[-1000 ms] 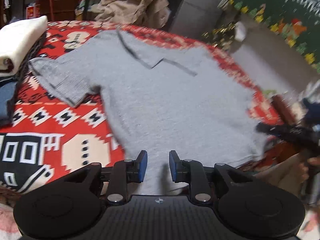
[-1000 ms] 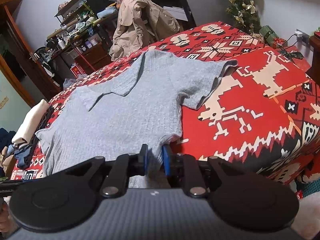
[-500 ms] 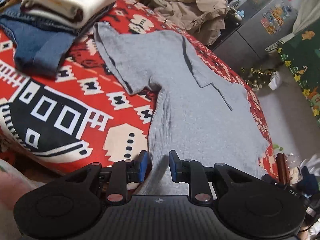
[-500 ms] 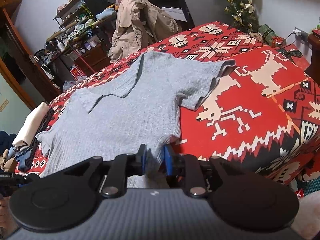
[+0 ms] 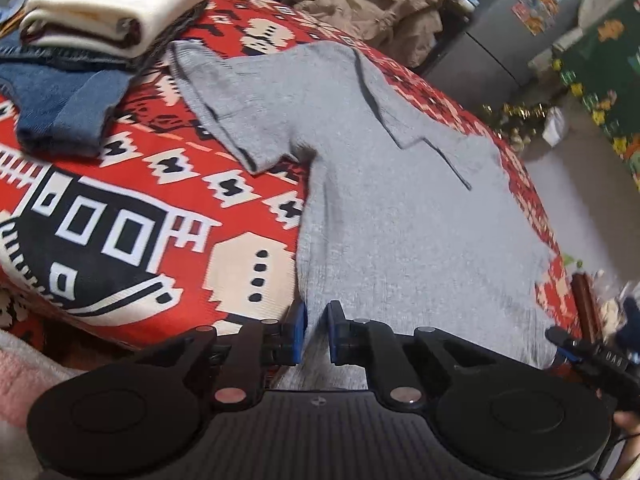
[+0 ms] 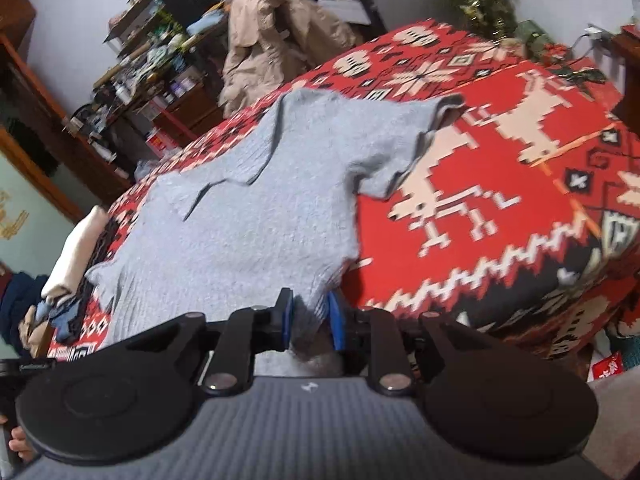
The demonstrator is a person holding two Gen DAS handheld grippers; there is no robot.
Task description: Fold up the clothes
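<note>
A grey short-sleeved collared shirt (image 5: pixel 400 208) lies spread flat on a red patterned blanket (image 5: pixel 132 216), collar away from me. It also shows in the right wrist view (image 6: pixel 256 216). My left gripper (image 5: pixel 316 332) is shut on the shirt's hem at its left bottom corner. My right gripper (image 6: pixel 310 320) is at the right bottom corner of the hem, its jaws a little apart with hem cloth bunched between them. Both hold the hem at the bed's near edge.
A stack of folded clothes, cream (image 5: pixel 120 4) on top and blue denim (image 5: pixel 68 108) below, sits at the bed's left. A beige jacket (image 6: pixel 272 36) hangs beyond the bed. Cluttered shelves (image 6: pixel 152 56) and a fridge (image 5: pixel 516 32) stand behind.
My left gripper has shifted left along the hem to the corner and closed on it. The right gripper's jaws have parted slightly around the bunched hem.
</note>
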